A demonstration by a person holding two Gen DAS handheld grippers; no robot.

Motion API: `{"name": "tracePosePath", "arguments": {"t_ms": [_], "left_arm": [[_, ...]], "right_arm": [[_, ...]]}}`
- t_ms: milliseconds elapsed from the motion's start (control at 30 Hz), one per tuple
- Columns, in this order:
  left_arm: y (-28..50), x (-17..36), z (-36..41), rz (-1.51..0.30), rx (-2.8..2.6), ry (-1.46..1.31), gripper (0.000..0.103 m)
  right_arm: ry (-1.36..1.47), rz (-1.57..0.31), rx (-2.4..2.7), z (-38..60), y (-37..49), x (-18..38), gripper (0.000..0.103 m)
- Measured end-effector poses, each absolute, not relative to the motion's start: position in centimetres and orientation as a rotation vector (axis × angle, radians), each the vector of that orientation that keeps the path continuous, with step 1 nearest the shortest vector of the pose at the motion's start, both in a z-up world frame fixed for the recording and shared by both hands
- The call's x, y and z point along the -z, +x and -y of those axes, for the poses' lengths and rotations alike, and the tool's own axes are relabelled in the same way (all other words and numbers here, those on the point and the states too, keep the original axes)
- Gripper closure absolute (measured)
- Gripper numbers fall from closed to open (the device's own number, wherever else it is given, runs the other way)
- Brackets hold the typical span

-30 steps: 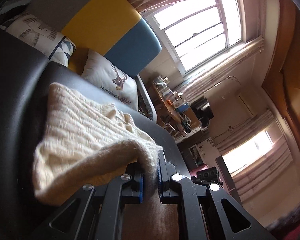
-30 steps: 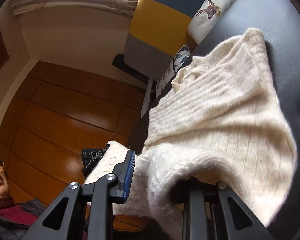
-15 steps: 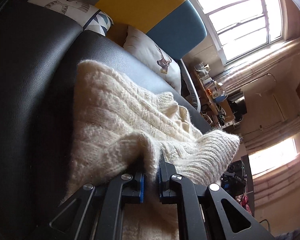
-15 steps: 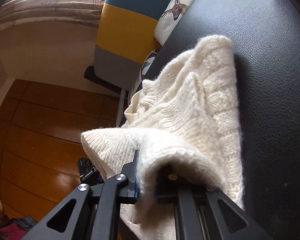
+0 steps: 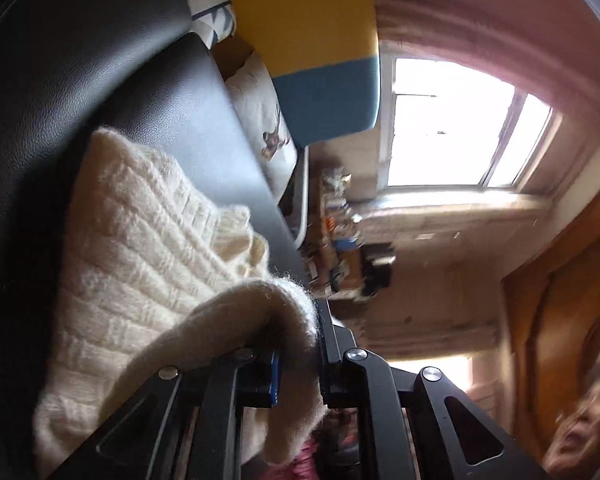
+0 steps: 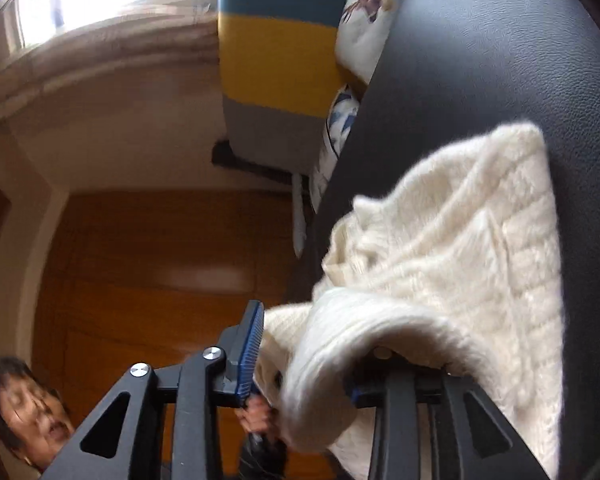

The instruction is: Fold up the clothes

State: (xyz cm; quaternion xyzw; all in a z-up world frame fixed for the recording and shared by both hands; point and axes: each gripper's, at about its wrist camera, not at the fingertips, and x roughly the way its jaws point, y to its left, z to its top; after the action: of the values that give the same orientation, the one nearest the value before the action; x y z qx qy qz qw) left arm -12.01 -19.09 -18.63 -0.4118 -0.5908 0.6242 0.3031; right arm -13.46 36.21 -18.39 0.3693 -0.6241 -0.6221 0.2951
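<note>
A cream knitted sweater [image 5: 140,248] lies bunched on a black leather seat [image 5: 160,92]. My left gripper [image 5: 299,360] is at the sweater's near edge with a thick fold filling the narrow gap between its jaws, so it is shut on the knit. In the right wrist view the same sweater [image 6: 480,240] spreads over the seat [image 6: 480,60]. My right gripper [image 6: 306,356] stands open. Its blue-padded finger [image 6: 252,344] is bare, and a fold of knit is draped over the other finger, hiding its tip.
A yellow, blue and grey cushion [image 5: 320,40] and a deer-print pillow [image 5: 260,112] lean at the seat's far end. A cluttered desk [image 5: 336,240] stands under a bright window [image 5: 452,120]. A person [image 6: 24,412] is close behind the grippers, before orange wood panelling [image 6: 160,280].
The right gripper's jaws have spread wide since half a second ago and no longer pinch the fold. The left jaws stand slightly wider. Both views have swung round and blurred.
</note>
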Motion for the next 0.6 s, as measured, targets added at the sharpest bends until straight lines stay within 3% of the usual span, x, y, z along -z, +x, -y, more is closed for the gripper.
{"name": "tracePosePath", "arguments": {"t_ms": [33, 100, 233, 333, 400, 500, 600], "left_arm": [[-12.5, 19.5, 19.7, 1.685, -1.609, -1.068, 0.081], [-12.7, 22.4, 21.0, 1.915, -1.562, -1.095, 0.071], [-12.2, 23.4, 23.1, 1.971, -1.617, -1.124, 0.072], [-11.8, 20.7, 24.2, 1.803, -1.816, -1.165, 0.065], [-12.3, 18.2, 23.9, 1.580, -2.031, -1.220, 0.057], [-13.6, 14.9, 21.1, 1.094, -2.314, -1.303, 0.052], [-13.9, 13.9, 18.0, 0.744, -2.384, -1.319, 0.052]], "right_arm": [[0.979, 1.750, 1.660, -36.6, -14.1, 19.4, 0.050], [0.940, 1.875, 1.624, -36.6, -15.2, 21.0, 0.055], [0.929, 1.803, 1.666, -36.4, -15.5, 20.3, 0.055], [0.953, 1.737, 1.725, -36.6, -15.2, 19.3, 0.055], [0.986, 1.644, 1.810, -36.0, -15.0, 18.1, 0.052], [1.094, 1.346, 2.060, -34.5, -14.1, 14.8, 0.050], [1.193, 1.018, 2.274, -32.3, -13.1, 12.4, 0.050]]}}
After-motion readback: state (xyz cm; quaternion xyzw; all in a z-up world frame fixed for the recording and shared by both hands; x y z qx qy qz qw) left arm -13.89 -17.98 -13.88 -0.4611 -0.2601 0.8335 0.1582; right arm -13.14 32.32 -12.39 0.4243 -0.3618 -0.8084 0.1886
